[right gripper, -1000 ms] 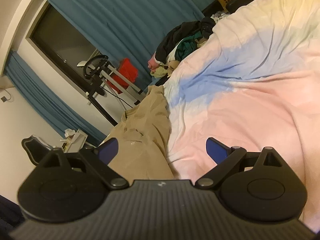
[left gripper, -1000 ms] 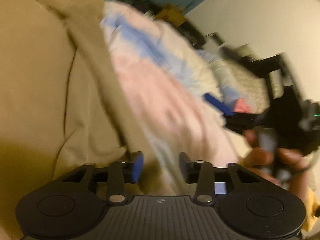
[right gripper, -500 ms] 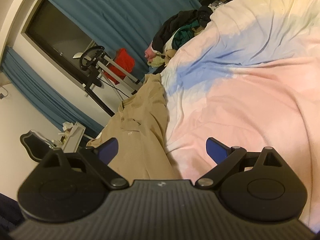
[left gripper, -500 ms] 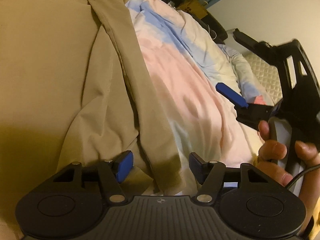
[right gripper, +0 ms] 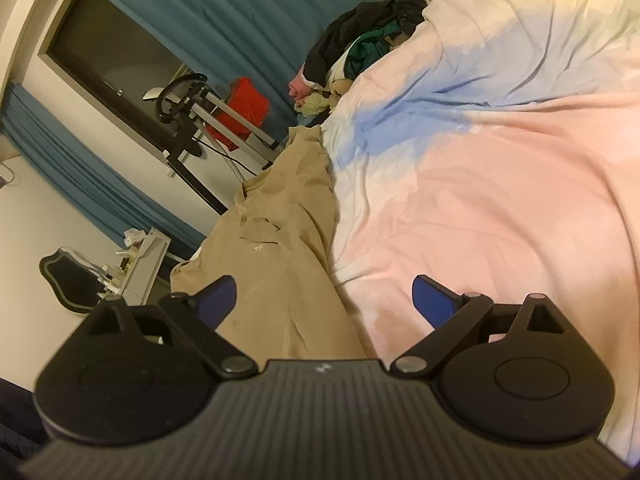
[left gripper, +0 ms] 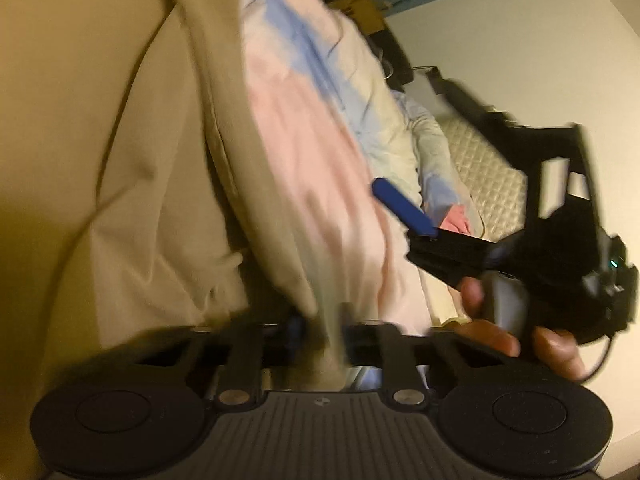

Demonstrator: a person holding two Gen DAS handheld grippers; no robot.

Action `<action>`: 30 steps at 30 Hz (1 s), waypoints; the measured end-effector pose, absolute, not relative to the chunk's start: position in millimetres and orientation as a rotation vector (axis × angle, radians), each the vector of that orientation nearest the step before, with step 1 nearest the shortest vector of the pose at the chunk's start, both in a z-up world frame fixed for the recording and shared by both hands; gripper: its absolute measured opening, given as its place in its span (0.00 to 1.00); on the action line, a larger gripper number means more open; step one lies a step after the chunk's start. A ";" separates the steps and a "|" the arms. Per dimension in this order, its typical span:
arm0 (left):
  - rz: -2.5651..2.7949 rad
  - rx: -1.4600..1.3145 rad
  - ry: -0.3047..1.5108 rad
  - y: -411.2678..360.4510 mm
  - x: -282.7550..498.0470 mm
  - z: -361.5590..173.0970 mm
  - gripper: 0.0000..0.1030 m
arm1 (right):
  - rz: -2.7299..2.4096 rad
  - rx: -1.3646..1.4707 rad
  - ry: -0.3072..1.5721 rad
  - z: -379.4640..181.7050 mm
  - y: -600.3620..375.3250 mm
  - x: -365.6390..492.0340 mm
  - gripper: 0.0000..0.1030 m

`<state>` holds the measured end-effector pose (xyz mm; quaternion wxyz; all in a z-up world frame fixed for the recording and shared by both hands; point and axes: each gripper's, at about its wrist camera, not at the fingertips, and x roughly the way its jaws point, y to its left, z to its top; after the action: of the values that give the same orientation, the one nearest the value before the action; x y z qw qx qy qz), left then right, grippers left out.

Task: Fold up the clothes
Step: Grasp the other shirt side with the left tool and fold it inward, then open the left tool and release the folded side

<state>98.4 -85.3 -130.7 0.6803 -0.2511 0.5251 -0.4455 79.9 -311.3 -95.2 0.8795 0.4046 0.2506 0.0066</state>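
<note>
Tan trousers (left gripper: 132,168) lie on a pink, blue and white duvet (left gripper: 316,168); in the right wrist view they (right gripper: 280,248) stretch along the bed's left edge. My left gripper (left gripper: 320,326) is shut on a fold of the trousers' edge, the view blurred. My right gripper (right gripper: 324,300) is open and empty, hovering over the trousers and the duvet (right gripper: 500,184); it also shows in the left wrist view (left gripper: 404,208), held in a hand to the right.
A heap of dark and green clothes (right gripper: 360,48) lies at the bed's far end. Blue curtains (right gripper: 224,12), a red bag (right gripper: 240,112) and a wheel stand (right gripper: 188,104) are beyond the bed. A pillow (left gripper: 480,160) lies by the wall.
My left gripper has closed on the trousers' edge; it was open half a second ago. The right gripper stayed open and shifted slightly.
</note>
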 end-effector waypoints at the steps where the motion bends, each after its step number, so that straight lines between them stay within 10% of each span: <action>1: -1.008 -0.566 1.157 -82.8 96.9 -124.5 0.05 | 0.013 0.843 0.522 -95.1 -310.9 80.0 0.93; 27: -0.565 -0.329 1.235 13.4 81.6 -90.9 0.04 | -0.001 0.607 0.559 -87.6 -275.4 85.3 0.93; 30: -0.583 -0.357 1.232 18.8 82.3 -89.2 0.17 | 0.008 0.554 0.526 -81.1 -265.5 83.6 0.93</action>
<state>82.3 18.8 -89.2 0.7621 -0.1640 0.5661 -0.2681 83.6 -265.5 -81.1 0.9280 0.2701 0.2564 0.0037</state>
